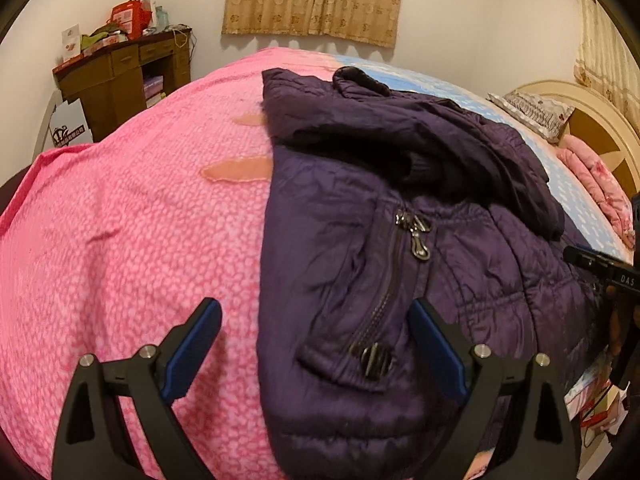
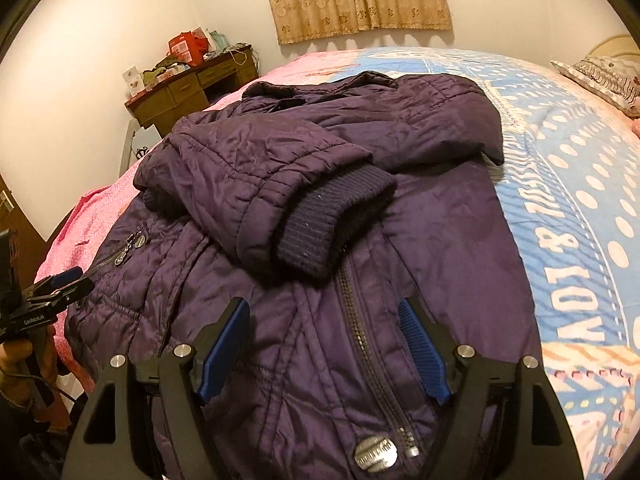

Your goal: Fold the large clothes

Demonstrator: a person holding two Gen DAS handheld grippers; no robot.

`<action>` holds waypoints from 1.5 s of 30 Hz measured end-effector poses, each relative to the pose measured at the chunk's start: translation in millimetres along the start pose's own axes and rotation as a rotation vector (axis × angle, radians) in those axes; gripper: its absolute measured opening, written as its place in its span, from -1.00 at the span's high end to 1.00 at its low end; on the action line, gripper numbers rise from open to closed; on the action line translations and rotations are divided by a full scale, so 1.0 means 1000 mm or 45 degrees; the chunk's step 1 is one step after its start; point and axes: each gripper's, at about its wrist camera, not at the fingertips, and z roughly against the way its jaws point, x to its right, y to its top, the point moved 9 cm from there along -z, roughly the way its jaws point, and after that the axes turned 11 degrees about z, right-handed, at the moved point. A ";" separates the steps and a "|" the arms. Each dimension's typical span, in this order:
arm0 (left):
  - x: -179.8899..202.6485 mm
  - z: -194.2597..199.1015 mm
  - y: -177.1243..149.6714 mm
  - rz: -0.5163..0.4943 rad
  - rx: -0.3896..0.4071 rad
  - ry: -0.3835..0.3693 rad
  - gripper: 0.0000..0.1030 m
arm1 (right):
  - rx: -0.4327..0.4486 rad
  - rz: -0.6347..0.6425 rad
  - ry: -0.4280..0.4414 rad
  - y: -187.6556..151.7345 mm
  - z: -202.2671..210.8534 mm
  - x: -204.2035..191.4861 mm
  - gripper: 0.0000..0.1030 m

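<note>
Lying on the bed point(image 2: 568, 184) is the jacket point(image 2: 304, 288), a dark purple quilted garment with a creased, slightly shiny shell. It rests partly on the pink cover point(image 1: 132, 240) and partly on the blue printed cover point(image 2: 560, 152). Both sleeves are folded across the chest. The upper sleeve ends in a ribbed navy cuff point(image 2: 328, 224), which lies just above the front zipper point(image 2: 368, 344). A round metal snap point(image 2: 375, 455) sits beside the zipper at the hem. A pocket zipper with two metal pulls point(image 1: 416, 236) runs diagonally on the jacket's left side, and a dark snap point(image 1: 375, 360) sits below it. The collar point(image 1: 360, 80) lies at the far end, toward the curtain point(image 1: 316, 0).

The left gripper point(image 1: 316, 316) has its blue-padded jaws spread apart above the jacket's edge, one finger over the pink cover, the other over purple fabric; nothing is clamped. The right gripper point(image 2: 324, 316) also stands apart, straddling the front zipper, pads off the fabric.

Legible writing: the blue cover carries large cream letters, partly readable as "LOV"; the right gripper's body, seen from the left camera, shows "DAS" point(image 1: 627, 279). A label on the left gripper's body is too small to read.
</note>
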 end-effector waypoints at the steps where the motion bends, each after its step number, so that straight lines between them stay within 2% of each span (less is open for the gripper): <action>1: 0.000 0.000 -0.001 0.009 -0.004 -0.005 -0.88 | 0.002 -0.001 -0.004 -0.002 0.002 0.001 -0.50; 5: 0.000 0.003 -0.014 0.015 -0.032 -0.036 -0.87 | 0.011 0.002 -0.013 -0.012 0.009 0.003 -0.50; 10: -0.011 0.001 -0.028 0.152 -0.100 -0.111 -0.83 | 0.038 0.042 -0.059 -0.023 0.020 0.002 -0.50; 14: -0.013 0.003 -0.032 0.189 -0.120 -0.143 -0.79 | 0.070 0.027 -0.065 -0.026 0.027 0.003 -0.50; 15: -0.013 0.004 -0.033 0.200 -0.125 -0.156 -0.71 | 0.078 0.019 -0.063 -0.027 0.029 0.004 -0.50; 17: -0.008 0.007 -0.034 0.202 -0.138 -0.205 -0.39 | 0.096 0.002 -0.056 -0.027 0.032 0.004 -0.50; 21: -0.005 0.012 -0.032 0.179 -0.136 -0.193 -0.21 | 0.148 -0.054 -0.032 -0.026 0.045 0.008 -0.50; 24: -0.006 0.016 -0.028 0.203 -0.135 -0.204 -0.11 | 0.174 -0.088 -0.058 -0.028 0.057 0.020 -0.50; 29: -0.005 0.017 -0.027 0.167 -0.115 -0.210 -0.11 | 0.179 -0.159 -0.142 -0.040 0.075 0.053 -0.50; 32: -0.009 0.007 -0.032 0.208 -0.140 -0.219 -0.15 | 0.140 -0.246 -0.183 -0.054 0.077 0.079 -0.50; 35: -0.010 0.007 -0.034 0.235 -0.132 -0.254 -0.20 | 0.138 -0.323 -0.132 -0.063 0.079 0.090 -0.50; 37: -0.010 0.007 -0.035 0.247 -0.125 -0.278 -0.32 | 0.148 -0.349 -0.080 -0.066 0.080 0.089 -0.50; 42: -0.006 0.008 -0.038 0.234 -0.105 -0.298 -0.51 | 0.127 -0.332 0.026 -0.070 0.078 0.071 -0.50; 45: -0.004 0.008 -0.038 0.233 -0.095 -0.306 -0.56 | 0.119 -0.330 0.079 -0.072 0.076 0.059 -0.49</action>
